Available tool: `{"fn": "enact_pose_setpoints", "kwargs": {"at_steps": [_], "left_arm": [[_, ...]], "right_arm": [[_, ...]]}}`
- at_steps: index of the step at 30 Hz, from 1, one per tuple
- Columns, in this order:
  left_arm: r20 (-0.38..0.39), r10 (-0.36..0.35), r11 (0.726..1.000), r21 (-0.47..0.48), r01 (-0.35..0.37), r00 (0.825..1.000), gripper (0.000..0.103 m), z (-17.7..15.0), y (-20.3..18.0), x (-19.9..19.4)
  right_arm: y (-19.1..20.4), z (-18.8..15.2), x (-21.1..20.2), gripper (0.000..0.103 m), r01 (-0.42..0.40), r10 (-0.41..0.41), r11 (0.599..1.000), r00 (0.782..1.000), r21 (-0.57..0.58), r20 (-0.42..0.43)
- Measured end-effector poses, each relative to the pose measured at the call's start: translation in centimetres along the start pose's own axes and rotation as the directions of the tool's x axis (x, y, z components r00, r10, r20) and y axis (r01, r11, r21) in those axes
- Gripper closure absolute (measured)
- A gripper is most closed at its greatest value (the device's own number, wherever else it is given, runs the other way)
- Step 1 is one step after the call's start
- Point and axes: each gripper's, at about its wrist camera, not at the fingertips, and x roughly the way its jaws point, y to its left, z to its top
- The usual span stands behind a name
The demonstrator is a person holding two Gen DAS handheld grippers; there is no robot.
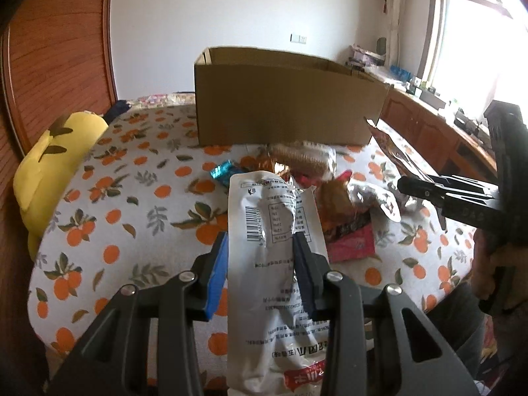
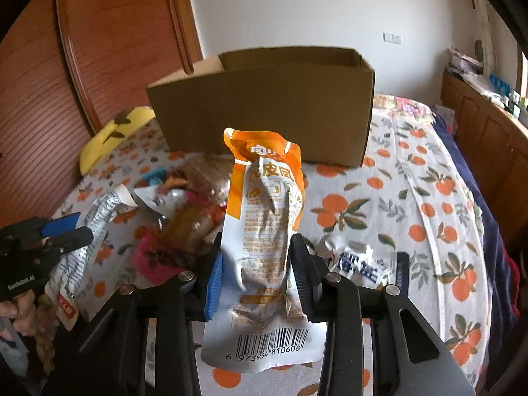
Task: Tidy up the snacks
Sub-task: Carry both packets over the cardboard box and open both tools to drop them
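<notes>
White pouch (image 1: pixel 275 231), clamped upright in the left gripper (image 1: pixel 260 257), and orange pouch (image 2: pixel 264 231), clamped in the right gripper (image 2: pixel 255 264), both held in front of the open box (image 1: pixel 287 99). Snack pile (image 1: pixel 316 178) lies on the orange-print sheet (image 1: pixel 132 198) between grippers and box.

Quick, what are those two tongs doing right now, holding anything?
Left tongs: closed on a white packet, lifted off the bed.
Right tongs: closed on an orange packet, also lifted.
</notes>
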Motion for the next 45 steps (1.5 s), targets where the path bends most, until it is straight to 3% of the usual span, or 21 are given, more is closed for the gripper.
{"fn": "enact_pose_setpoints", "kwargs": {"at_steps": [9, 24, 36, 45], "left_arm": [[0.067, -0.005, 1.0, 0.023, 0.004, 0.998, 0.067, 3.3, 0.1, -1.7], [0.184, -0.016, 0.996, 0.092, -0.001, 0.983, 0.066, 12.8, 0.9, -1.0], [0.225, -0.014, 0.991, 0.13, -0.015, 0.974, 0.066, 20.8, 1.2, 4.4], [0.197, -0.017, 0.988, 0.152, -0.014, 0.98, 0.066, 24.9, 1.3, 9.8]], "right_arm": [[0.8, 2.5, -2.4, 0.065, -0.019, 0.021, 0.999, 0.998, -0.044, 0.054], [-1.1, 9.9, -3.3, 0.065, 0.023, -0.007, 0.995, 0.988, -0.1, 0.153], [-3.3, 16.6, 2.2, 0.065, 0.02, 0.006, 0.99, 0.984, -0.141, 0.181], [-5.1, 19.8, 6.8, 0.065, -0.001, 0.027, 0.988, 0.986, -0.152, 0.166]]}}
